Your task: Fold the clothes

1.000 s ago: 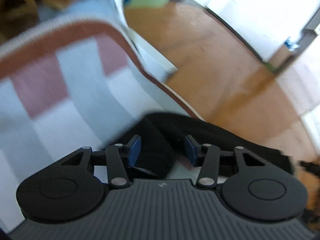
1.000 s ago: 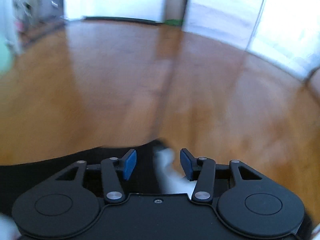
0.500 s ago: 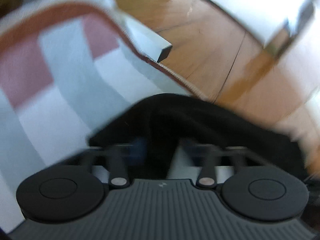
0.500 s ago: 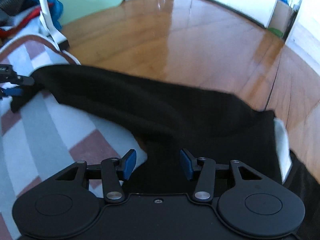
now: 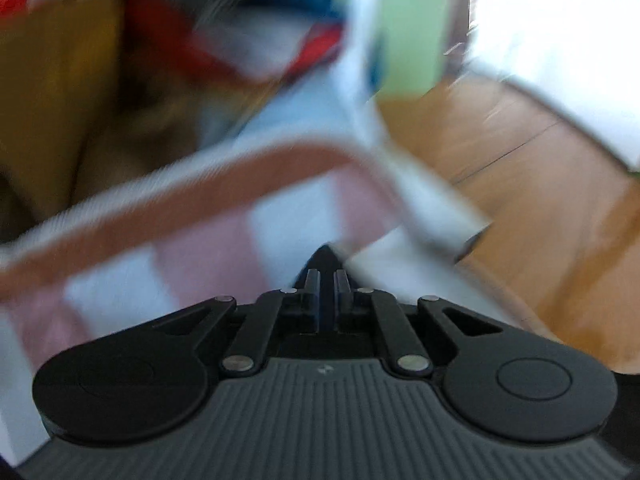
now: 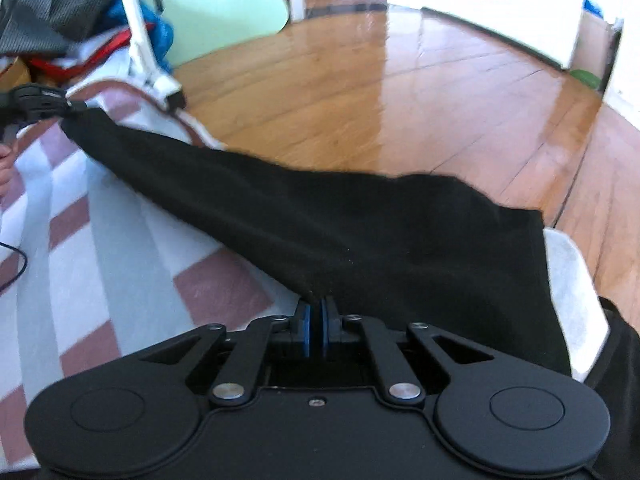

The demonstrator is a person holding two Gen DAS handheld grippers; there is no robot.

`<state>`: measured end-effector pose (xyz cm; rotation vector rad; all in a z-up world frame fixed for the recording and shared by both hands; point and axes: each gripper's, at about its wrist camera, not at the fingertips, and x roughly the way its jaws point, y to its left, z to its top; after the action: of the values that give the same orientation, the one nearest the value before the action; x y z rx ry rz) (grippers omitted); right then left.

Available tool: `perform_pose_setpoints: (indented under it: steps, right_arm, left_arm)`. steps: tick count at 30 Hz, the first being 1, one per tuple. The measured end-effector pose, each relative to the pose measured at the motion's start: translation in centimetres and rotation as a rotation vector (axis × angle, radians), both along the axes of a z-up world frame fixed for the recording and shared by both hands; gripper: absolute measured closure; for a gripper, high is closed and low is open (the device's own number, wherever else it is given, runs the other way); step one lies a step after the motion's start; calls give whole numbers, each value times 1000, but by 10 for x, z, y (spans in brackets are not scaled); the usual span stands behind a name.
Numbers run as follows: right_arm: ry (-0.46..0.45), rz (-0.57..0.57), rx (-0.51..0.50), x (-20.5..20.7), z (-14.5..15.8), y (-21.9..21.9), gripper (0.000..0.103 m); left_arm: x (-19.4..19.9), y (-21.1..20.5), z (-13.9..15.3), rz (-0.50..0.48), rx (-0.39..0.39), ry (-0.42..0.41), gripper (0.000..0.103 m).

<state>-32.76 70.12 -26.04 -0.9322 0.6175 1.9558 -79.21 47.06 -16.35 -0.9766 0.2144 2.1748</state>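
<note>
A black garment [image 6: 320, 220] is stretched in the air between both grippers, above a striped rug [image 6: 100, 240]. My right gripper [image 6: 315, 312] is shut on its near edge, the cloth bunched at the blue pads. My left gripper [image 6: 60, 106] shows at the far left of the right wrist view, pinching the garment's other corner. In the blurred left wrist view the left gripper [image 5: 327, 280] is shut, with a small black point of cloth [image 5: 326, 256] poking out past its fingers. A white patch [image 6: 568, 280] shows at the garment's right side.
The rug [image 5: 200, 260], in white, grey and pink bands with a brown border, lies on a wooden floor [image 6: 400, 100]. A white frame leg [image 6: 142, 40] stands at the rug's far corner beside a pile of coloured clothes [image 6: 60, 20]. A pale green panel [image 6: 224, 0] stands behind.
Both grippers have gone from open to shut on the black garment. They have drawn apart, and the cloth now hangs taut between them. The left wrist view has swung upward.
</note>
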Motion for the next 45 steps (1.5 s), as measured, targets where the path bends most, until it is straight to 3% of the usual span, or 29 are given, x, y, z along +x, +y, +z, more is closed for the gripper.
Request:
perform_pose_setpoints:
  steps: [2, 4, 6, 8, 10, 13, 16, 19, 24, 26, 32, 36, 41, 45]
  right_arm:
    - [-8, 8, -26, -3, -3, -1, 97]
    - [-4, -11, -26, -7, 2, -6, 95]
    - [0, -30, -26, -11, 7, -12, 95]
    - [4, -49, -26, -14, 12, -18, 90]
    - [22, -75, -27, -14, 19, -22, 89]
    - [92, -146, -31, 4, 35, -26, 73]
    - [92, -275, -11, 38, 49, -35, 72]
    - [72, -402, 22, 80, 63, -50, 72]
    - [70, -540, 74, 167, 81, -93, 76]
    - [67, -608, 95, 203, 85, -111, 76]
    - [77, -837, 79, 292, 68, -155, 75]
    - [-35, -734, 57, 286, 62, -168, 76]
    - [-74, -663, 88, 295, 55, -154, 75]
    - [-24, -635, 35, 309, 41, -116, 63]
  left_arm:
    - [-9, -7, -6, 46, -20, -45, 97]
    - [-6, -11, -4, 20, 45, -68, 95]
    - [-2, -8, -2, -79, 184, -174, 81]
    - [22, 1, 2, -218, 254, -286, 78]
    - [61, 10, 8, -347, 247, -301, 70]
    - [128, 19, 9, -541, 180, -300, 70]
    - [192, 20, 4, -729, 107, -307, 70]
    - [250, 13, 3, -891, 65, -253, 70]
    - [328, -14, 7, -1117, 29, -66, 75]
    - [345, -14, 4, -1168, 12, -20, 77]
    - [355, -9, 5, -1190, -17, 41, 79]
    - [355, -21, 13, -1246, 14, 147, 82]
    - [364, 5, 18, -1314, 33, 46, 82]
    - [383, 53, 31, -1325, 74, -177, 77]
